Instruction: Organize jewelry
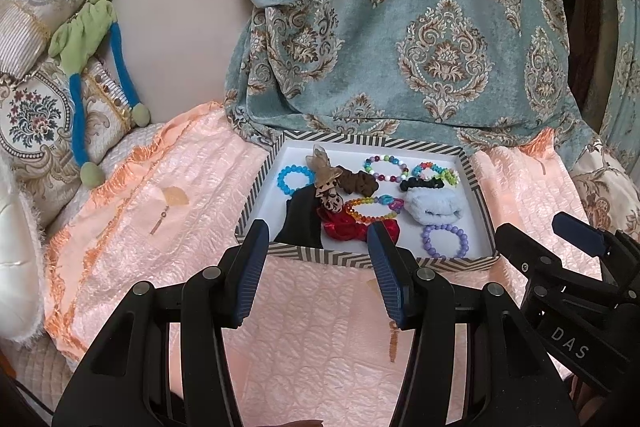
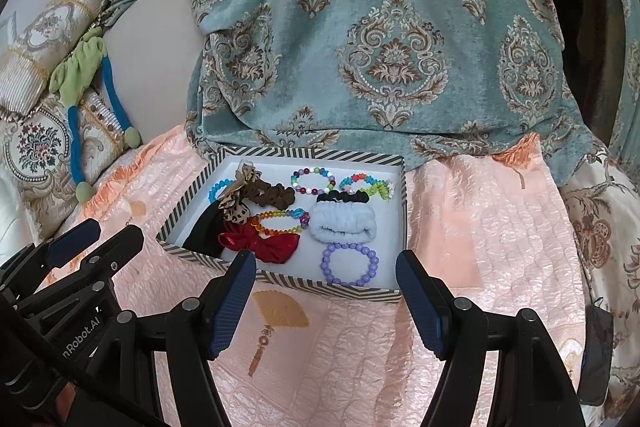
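A shallow striped box [image 1: 478, 187] [image 2: 184, 207] with a white floor lies on a peach quilt. It holds several bead bracelets and scrunchies: a purple bracelet [image 1: 444, 240] [image 2: 350, 264], a blue bracelet [image 1: 294, 179], a rainbow bracelet [image 1: 374, 209] [image 2: 280, 221], a red scrunchie [image 1: 344, 227] [image 2: 260, 241], a pale blue scrunchie [image 1: 434, 207] [image 2: 344, 223], a brown scrunchie [image 1: 356, 181]. My left gripper [image 1: 318, 239] is open and empty just before the box's near wall. My right gripper [image 2: 326, 273] is open and empty at the near right corner.
A teal patterned cloth [image 1: 380, 27] hangs behind the box. Embroidered cushions [image 1: 36, 115] and a green and blue soft toy [image 1: 92, 39] lie at the left. The peach quilt [image 2: 480, 227] spreads around the box.
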Motion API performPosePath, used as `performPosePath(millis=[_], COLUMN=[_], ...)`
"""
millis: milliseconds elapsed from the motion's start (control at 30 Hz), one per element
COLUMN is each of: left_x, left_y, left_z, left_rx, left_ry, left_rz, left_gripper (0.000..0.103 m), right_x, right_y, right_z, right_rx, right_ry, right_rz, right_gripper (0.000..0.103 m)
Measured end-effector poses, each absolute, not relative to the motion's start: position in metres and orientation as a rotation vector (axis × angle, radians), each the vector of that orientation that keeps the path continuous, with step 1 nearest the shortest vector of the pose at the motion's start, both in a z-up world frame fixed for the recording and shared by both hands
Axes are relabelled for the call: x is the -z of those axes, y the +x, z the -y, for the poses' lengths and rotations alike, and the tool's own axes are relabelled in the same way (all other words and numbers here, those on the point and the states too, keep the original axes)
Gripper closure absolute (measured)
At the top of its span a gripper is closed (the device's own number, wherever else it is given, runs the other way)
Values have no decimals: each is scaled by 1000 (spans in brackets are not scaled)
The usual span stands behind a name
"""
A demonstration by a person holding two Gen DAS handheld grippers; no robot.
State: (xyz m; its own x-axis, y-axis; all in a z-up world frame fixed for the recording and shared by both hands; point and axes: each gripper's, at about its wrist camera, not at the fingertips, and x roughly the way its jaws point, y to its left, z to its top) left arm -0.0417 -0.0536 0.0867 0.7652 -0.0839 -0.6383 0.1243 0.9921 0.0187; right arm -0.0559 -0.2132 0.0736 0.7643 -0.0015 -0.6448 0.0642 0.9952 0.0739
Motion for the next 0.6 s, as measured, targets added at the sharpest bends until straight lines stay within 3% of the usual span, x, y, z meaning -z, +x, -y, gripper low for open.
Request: performPosePath(millis=[600], left_x=[-86], left_y=[-40], left_z=[52], left_rx=[109], left_ry=[64], left_rz=[-692], left_gripper=[52], right_x=[-71], right_y=[-54], right_z=[211], right_rx=[32], right_ry=[95], right_rz=[-709], right_gripper=[33])
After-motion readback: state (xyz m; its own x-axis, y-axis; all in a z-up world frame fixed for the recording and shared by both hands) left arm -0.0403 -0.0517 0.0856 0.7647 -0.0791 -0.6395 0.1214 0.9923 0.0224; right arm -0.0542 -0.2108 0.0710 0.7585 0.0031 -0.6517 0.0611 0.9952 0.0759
